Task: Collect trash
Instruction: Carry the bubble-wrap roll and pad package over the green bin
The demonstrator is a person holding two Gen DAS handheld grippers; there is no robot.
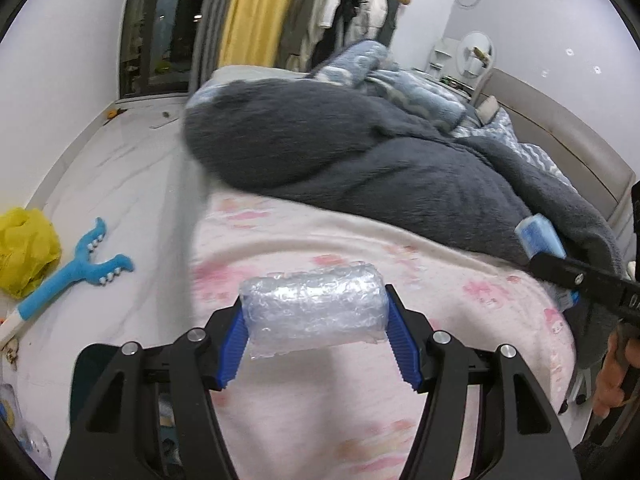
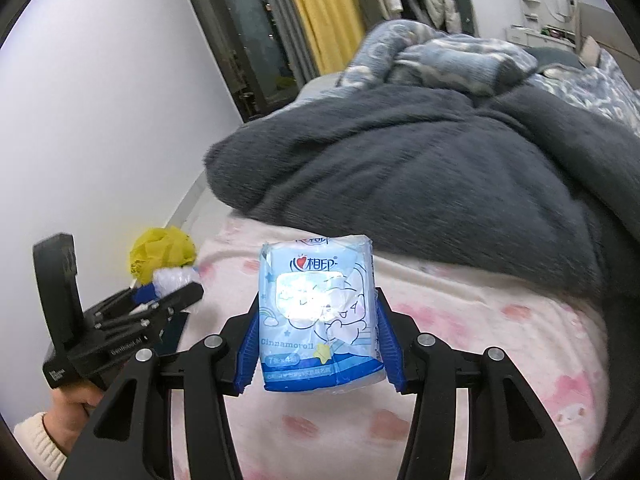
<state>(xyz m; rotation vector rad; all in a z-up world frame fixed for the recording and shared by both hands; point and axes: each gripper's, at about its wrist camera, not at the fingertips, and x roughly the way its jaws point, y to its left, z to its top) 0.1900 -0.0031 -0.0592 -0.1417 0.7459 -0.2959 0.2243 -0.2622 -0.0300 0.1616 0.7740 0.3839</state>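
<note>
Carrying both finds off the pink bed sheet (image 1: 328, 240) wants steady squeeze — left gripper (image 1: 316, 320) clamps the bubble-wrap wad (image 1: 314, 312), right gripper (image 2: 318, 332) pinches the tissue pack (image 2: 320, 316) — toward, I'd guess, the yellow bag (image 1: 24, 248) on the floor.

Pink-sheeted bed (image 1: 320, 420), grey blanket (image 1: 360, 160) heaped on

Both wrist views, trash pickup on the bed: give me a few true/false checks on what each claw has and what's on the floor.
1. The left claw grips a wad of clear plastic wrap. True.
2. The right claw is empty. False: it holds a blue tissue pack.
3. A yellow bag lies on the floor. True.
4. The tissue pack lies flat on the pink blanket. False: it is held upright between the pads.
5. The bed's big blanket is red. False: dark grey.
</note>
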